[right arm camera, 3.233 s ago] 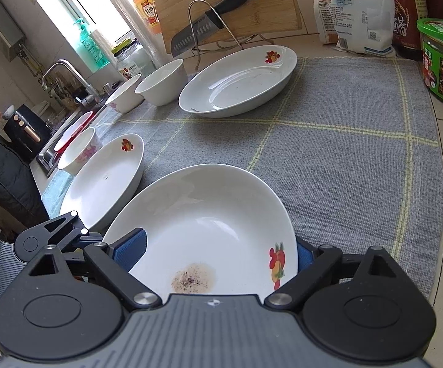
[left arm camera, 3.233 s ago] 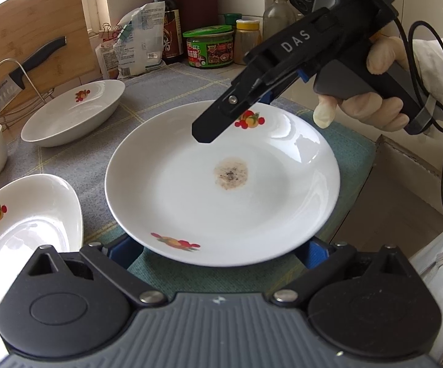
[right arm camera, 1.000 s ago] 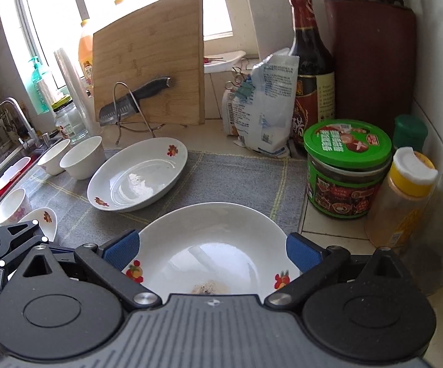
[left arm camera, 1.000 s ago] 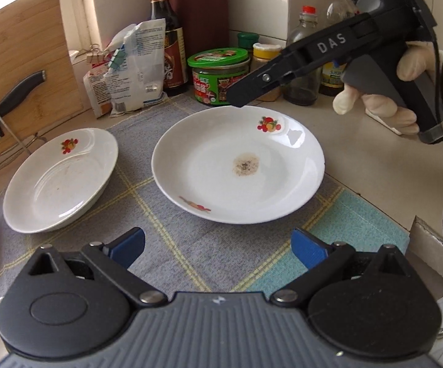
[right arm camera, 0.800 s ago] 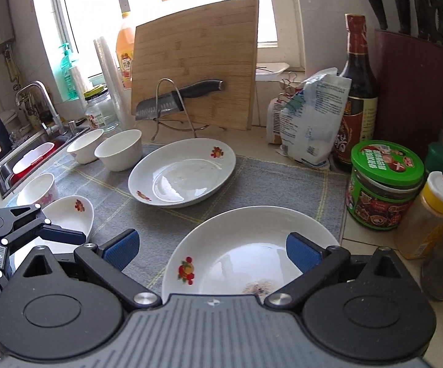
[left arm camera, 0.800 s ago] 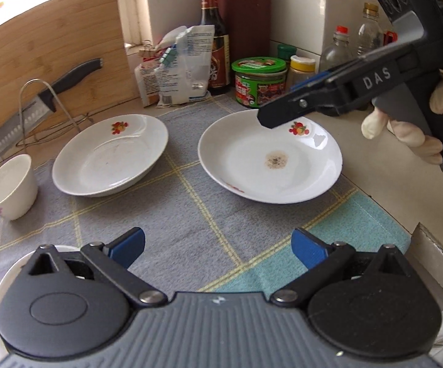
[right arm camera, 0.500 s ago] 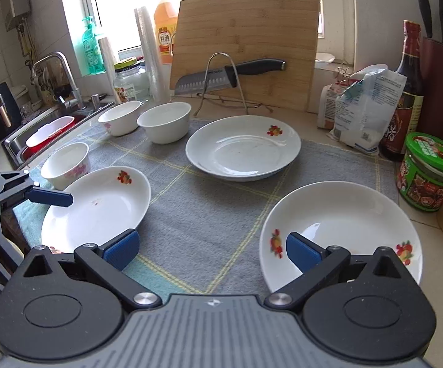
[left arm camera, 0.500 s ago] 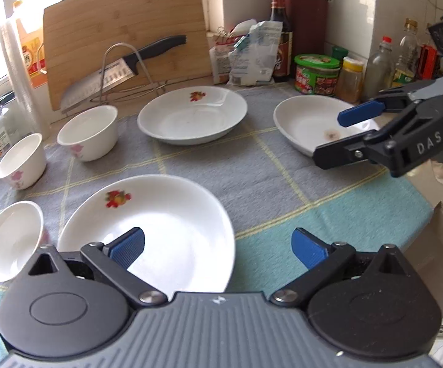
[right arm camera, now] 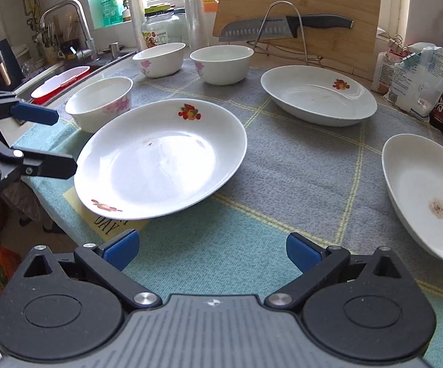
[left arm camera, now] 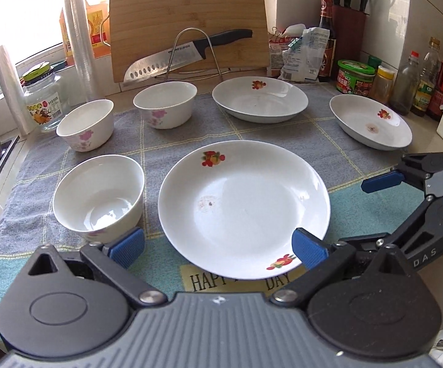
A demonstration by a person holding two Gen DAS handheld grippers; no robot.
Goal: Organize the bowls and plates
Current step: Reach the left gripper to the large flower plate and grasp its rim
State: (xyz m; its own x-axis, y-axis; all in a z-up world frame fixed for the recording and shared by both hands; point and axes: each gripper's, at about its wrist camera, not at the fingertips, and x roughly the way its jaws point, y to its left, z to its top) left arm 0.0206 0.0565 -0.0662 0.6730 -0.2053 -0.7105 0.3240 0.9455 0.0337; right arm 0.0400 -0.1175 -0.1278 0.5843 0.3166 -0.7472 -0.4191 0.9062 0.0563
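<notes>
The left hand-held gripper [left arm camera: 218,245] is held low over the near edge of the desk [left arm camera: 353,214], its blue-padded fingers [left arm camera: 126,243] spread wide and gripping nothing. Directly ahead of it, between the lines of its two fingers, the nearest plate [left arm camera: 244,207] is seen lying flat on the checked cloth [left arm camera: 282,135], a fruit print on its far rim and another on its near rim. Just beside this plate, ahead of the left finger, the nearest bowl [left arm camera: 98,196] is set upright. Two more bowls are placed farther out to the left: one bowl with a pink flower [left arm camera: 85,124] and a second flowered bowl [left arm camera: 165,103] beyond it. A far plate [left arm camera: 259,98] is found ahead near the cutting board [left arm camera: 187,21] (a knife [left arm camera: 187,53] rests on a wire stand before it).

The right hand-held gripper [right arm camera: 210,251] is likewise spread open and empty, held over the teal part of the cloth. The stained plate [right arm camera: 429,193] is located ahead of it to the right, near the cloth's edge, with a brown spot in its well. The nearest plate is seen ahead to its left, with the left hand-held gripper's fingers just beside that plate's rim.
</notes>
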